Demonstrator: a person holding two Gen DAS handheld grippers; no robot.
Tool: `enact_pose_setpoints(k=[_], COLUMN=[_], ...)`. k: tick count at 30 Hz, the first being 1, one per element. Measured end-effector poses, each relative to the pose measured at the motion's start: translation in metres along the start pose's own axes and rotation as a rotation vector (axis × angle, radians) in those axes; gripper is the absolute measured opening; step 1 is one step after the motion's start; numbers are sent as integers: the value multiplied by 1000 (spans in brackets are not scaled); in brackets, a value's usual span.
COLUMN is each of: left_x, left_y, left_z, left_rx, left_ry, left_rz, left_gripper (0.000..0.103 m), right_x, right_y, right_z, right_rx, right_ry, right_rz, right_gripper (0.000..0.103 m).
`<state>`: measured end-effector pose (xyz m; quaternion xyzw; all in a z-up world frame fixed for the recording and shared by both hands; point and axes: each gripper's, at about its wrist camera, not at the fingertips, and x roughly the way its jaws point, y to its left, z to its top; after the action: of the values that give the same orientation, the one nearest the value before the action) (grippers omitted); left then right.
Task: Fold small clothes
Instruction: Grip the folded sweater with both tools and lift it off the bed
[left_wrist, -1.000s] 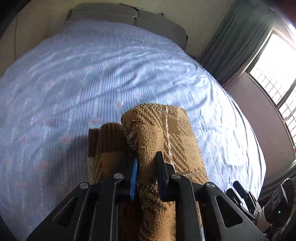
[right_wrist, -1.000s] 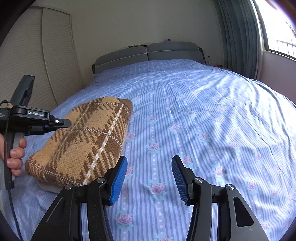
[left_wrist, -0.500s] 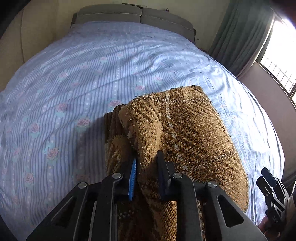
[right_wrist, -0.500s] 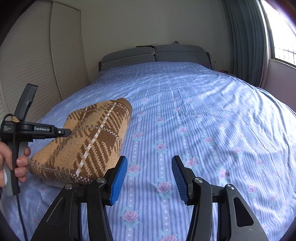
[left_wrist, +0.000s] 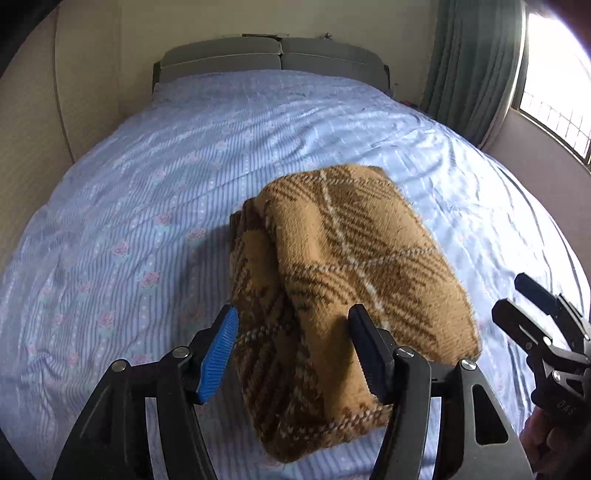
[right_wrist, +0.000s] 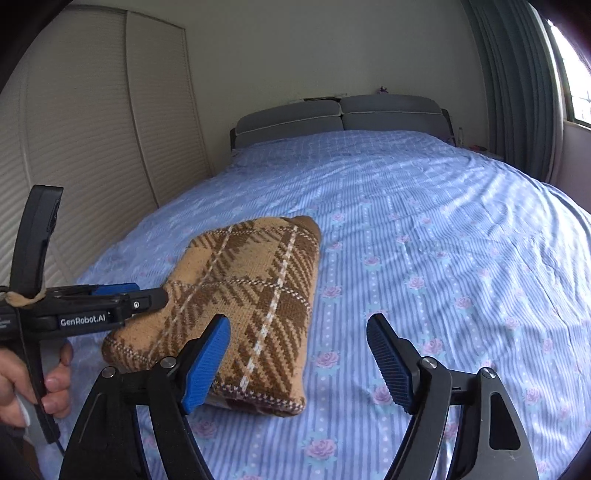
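A folded brown plaid knit garment (left_wrist: 343, 280) lies on the bed, also in the right wrist view (right_wrist: 243, 295). My left gripper (left_wrist: 291, 350) is open, its jaws spread on either side of the garment's near end and not clamped on it. It appears from the side in the right wrist view (right_wrist: 147, 299), at the garment's left edge. My right gripper (right_wrist: 295, 363) is open and empty above the sheet, just right of the garment's near corner. Its tips show at the right edge of the left wrist view (left_wrist: 524, 302).
The bed has a blue striped sheet with pink roses (right_wrist: 443, 240) and a grey headboard (right_wrist: 340, 114). Closet doors (right_wrist: 92, 147) stand to the left. Green curtains (left_wrist: 472, 62) and a window are on the right.
My left gripper has opened and let go of the garment, which now rests on the bed. Both wrist views have tilted up a little.
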<state>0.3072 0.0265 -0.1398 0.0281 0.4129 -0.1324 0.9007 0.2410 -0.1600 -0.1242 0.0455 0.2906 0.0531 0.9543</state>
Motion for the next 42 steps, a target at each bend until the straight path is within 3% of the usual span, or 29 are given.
enact_pose_setpoints(k=[3, 6, 12, 17, 20, 27, 34, 42], left_x=[7, 14, 20, -8, -19, 6, 22, 36], left_y=[13, 16, 23, 29, 39, 57, 62, 58], left_z=[-13, -20, -30, -37, -50, -69, -62, -62], left_rx=[-74, -74, -163, -275, -405, -620, -672, -709], left_ry=[16, 4, -13, -36, -38, 58, 111, 160], left_rz=[-30, -15, -66, -89, -135, -266, -350, -373], left_gripper=[65, 74, 75, 75, 83, 83, 84, 82], right_x=[19, 35, 43, 33, 34, 66, 101, 142], right_y=[6, 4, 0, -17, -35, -68, -59, -56], right_z=[-5, -16, -22, -8, 0, 13, 23, 26], right_rx=[-27, -44, -52, 28, 114, 290, 314, 396], right_ry=[69, 129, 171, 176, 192, 346, 451, 599], right_rz=[-22, -50, -52, 68, 163, 332, 375, 473], right_gripper=[76, 76, 78, 79, 80, 81, 81, 81])
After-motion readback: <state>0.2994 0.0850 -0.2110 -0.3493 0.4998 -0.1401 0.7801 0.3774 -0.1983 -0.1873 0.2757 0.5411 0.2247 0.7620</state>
